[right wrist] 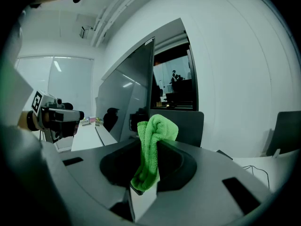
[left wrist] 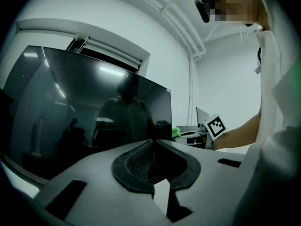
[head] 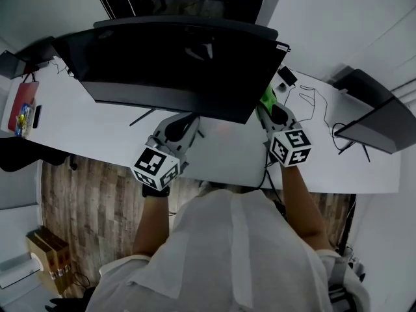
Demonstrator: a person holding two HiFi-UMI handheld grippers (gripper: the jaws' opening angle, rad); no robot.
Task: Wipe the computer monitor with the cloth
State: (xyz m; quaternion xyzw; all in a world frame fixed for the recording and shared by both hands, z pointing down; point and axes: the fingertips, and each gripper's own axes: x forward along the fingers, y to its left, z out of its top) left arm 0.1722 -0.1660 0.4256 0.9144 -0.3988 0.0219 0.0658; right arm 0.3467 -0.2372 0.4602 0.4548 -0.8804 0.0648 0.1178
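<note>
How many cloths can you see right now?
1. The green cloth is pinched in the right gripper, close to the monitor's lower right corner. The left gripper is shut on nothing. Another cloth could be hidden behind the monitor.

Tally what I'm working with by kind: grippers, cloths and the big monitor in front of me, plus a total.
Grippers: 2, the left gripper and the right gripper
Cloths: 1, the green cloth, pinched in the right gripper
Monitors: 1, the big monitor
Total: 4
</note>
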